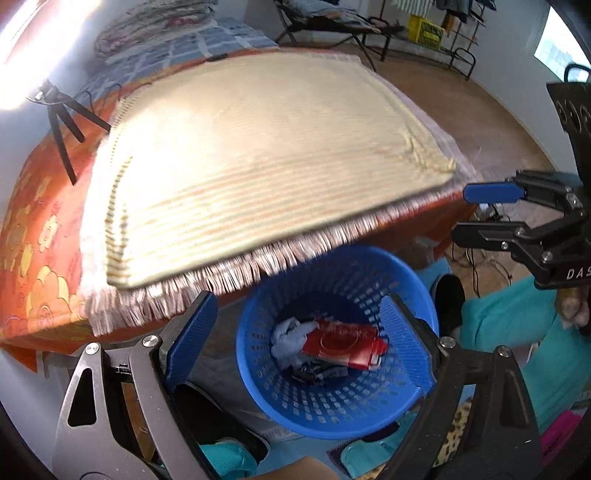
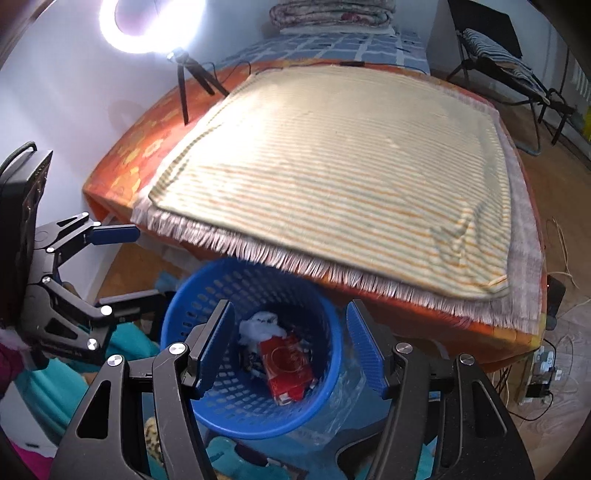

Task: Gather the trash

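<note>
Tongs of the left hand (image 1: 299,345) fill the lower part of the left wrist view, their blue-padded fingers (image 1: 192,332) spread wide apart with nothing clamped between them. In the gap sits the blue basket (image 1: 258,384), just below the fringed edge of the striped cream blanket (image 1: 266,155) on the bed. Inside the basket lie a red packet (image 1: 343,343), a crumpled pale tissue (image 1: 291,332) at its 9 o'clock side, and a dark wrapper (image 1: 317,373) at its 6 o'clock. At 3 o'clock in this view the right tongs (image 1: 476,214) hang beside the bed's corner, fingers apart and holding nothing. A black tripod (image 1: 61,122) stands on the orange floral sheet (image 1: 37,240) at 10 o'clock.

In the right wrist view, the right tongs (image 2: 290,345) are likewise spread wide, touching nothing, and frame the same basket (image 2: 325,332) from above. The red packet (image 2: 286,369) rests near the basket's middle with the white tissue (image 2: 262,325) at its 11 o'clock. The left tongs (image 2: 144,264) show at 9 o'clock, open and empty, near the basket's rim. The blanket (image 2: 351,177) covers the upper half, with a bright ring light (image 2: 155,22) at 11 o'clock.
</note>
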A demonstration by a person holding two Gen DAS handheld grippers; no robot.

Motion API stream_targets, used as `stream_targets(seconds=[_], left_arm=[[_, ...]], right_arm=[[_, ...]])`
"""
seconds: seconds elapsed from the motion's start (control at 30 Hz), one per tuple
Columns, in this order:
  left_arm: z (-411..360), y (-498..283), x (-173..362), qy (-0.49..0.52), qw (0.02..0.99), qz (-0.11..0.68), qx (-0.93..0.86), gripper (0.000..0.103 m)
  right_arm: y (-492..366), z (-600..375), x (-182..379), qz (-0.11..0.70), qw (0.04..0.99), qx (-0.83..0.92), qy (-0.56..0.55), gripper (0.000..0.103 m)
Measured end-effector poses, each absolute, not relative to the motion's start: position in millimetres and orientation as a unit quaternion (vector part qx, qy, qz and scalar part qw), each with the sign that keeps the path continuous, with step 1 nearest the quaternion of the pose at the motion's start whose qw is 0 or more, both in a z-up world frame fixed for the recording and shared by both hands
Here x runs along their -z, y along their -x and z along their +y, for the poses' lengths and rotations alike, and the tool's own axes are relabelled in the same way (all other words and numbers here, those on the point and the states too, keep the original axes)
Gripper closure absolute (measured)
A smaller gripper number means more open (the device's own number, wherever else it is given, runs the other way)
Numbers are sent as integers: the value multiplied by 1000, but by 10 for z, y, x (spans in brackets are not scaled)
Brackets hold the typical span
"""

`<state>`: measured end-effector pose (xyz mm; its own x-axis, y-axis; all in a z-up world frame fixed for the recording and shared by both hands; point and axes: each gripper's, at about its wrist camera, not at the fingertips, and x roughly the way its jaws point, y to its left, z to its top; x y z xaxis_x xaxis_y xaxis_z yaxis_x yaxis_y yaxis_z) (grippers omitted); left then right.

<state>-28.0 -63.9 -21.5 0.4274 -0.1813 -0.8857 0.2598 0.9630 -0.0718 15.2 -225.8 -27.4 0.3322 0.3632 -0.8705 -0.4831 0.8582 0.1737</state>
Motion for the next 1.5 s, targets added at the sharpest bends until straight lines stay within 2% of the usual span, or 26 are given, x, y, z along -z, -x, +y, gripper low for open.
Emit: stream_targets(seconds=[0.5, 0.67, 0.77, 0.87, 0.93, 1.5], left_arm=[[-515, -131, -392, -17, 889, 449, 94, 11], [-451, -246, -430, -6, 896, 437, 74, 11], [-410, -296, -427, 12, 895, 440, 77, 11], [-387, -336, -412, 17, 894, 442, 71, 9], [-380, -354, -410, 17, 895, 441, 65, 2], [-343, -298, -433, 22, 902, 429, 47, 1]], right_arm=[[-614, -2335, -237, 454, 852, -257, 37, 40], [-734, -2333, -319, 430, 865, -255, 32, 40], [-781, -2332, -289, 424, 869, -251, 33, 33], [-816, -2313, -228, 430, 866, -252, 36, 33], [-821, -2321, -210, 432, 865, -252, 33, 33], [-814, -2399, -197, 421, 878, -227, 27, 31]])
